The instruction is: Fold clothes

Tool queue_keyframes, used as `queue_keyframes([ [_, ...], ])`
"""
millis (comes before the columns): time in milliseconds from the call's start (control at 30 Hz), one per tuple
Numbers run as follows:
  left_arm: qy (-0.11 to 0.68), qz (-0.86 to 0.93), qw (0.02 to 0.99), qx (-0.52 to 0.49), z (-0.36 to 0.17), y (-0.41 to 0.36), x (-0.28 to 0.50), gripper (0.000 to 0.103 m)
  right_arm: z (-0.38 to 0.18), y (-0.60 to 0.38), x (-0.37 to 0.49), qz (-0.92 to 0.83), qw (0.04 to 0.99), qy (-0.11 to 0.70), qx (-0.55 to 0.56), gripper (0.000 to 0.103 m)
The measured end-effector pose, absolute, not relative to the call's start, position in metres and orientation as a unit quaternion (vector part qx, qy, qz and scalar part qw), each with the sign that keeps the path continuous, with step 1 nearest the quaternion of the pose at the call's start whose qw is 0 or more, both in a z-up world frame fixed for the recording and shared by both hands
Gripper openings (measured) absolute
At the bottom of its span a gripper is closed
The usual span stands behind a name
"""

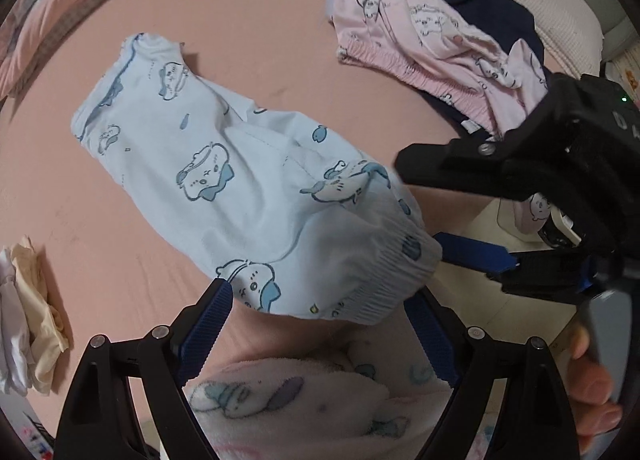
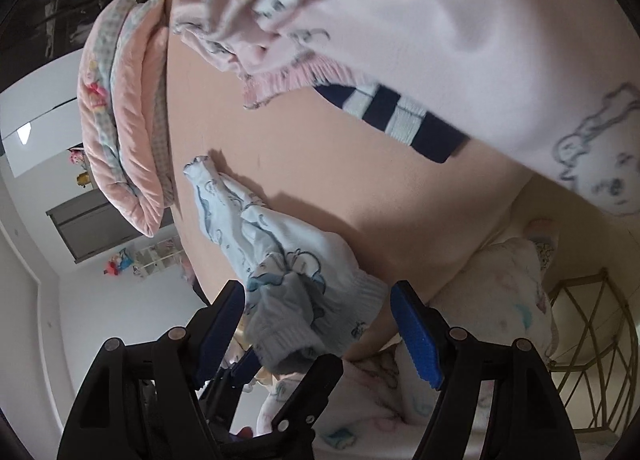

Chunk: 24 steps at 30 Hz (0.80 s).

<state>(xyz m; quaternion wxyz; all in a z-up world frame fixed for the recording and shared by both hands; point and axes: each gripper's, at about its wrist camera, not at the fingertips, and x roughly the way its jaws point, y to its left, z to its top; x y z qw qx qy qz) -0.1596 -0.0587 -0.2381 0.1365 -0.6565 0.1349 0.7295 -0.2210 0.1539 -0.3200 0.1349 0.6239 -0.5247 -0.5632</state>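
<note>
A pale blue pair of printed pyjama trousers [image 1: 224,180] lies on the pink bed sheet [image 1: 248,12], its elastic waistband toward me at the bed's near edge. My left gripper [image 1: 320,324] is open, its blue pads on either side of the waistband, not clamping it. My right gripper [image 1: 424,212] comes in from the right with its jaws apart around the waistband's right end. In the right wrist view the trousers [image 2: 288,260] lie bunched between the open right gripper's [image 2: 316,320] pads.
A pile of pink printed pyjamas [image 1: 424,36] on a dark navy garment [image 1: 488,8] lies at the back right. Folded cream and white cloths [image 1: 28,312] lie at the left. A rolled pink quilt [image 2: 128,116] lies along the far side. A white pillow [image 1: 560,0] sits at the far right.
</note>
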Motion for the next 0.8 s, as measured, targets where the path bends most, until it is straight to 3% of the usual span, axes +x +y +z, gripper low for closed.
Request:
queue_keyframes([
  [233, 0.147, 0.707, 0.13, -0.68, -0.254, -0.055, -0.165, 0.087, -0.332, 0.147, -0.222, -0.549, 0.136, -0.543, 0.621, 0.075],
  [633, -0.042, 0.695, 0.168, -0.697, -0.256, -0.099, -0.172, 0.088, -0.324, 0.129, -0.225, -0.548, 0.176, -0.531, 0.622, 0.075],
  [800, -0.044, 0.694, 0.167, -0.699, -0.259, -0.105, -0.169, 0.088, -0.314, 0.12, -0.233, -0.568, 0.18, -0.499, 0.63, 0.075],
])
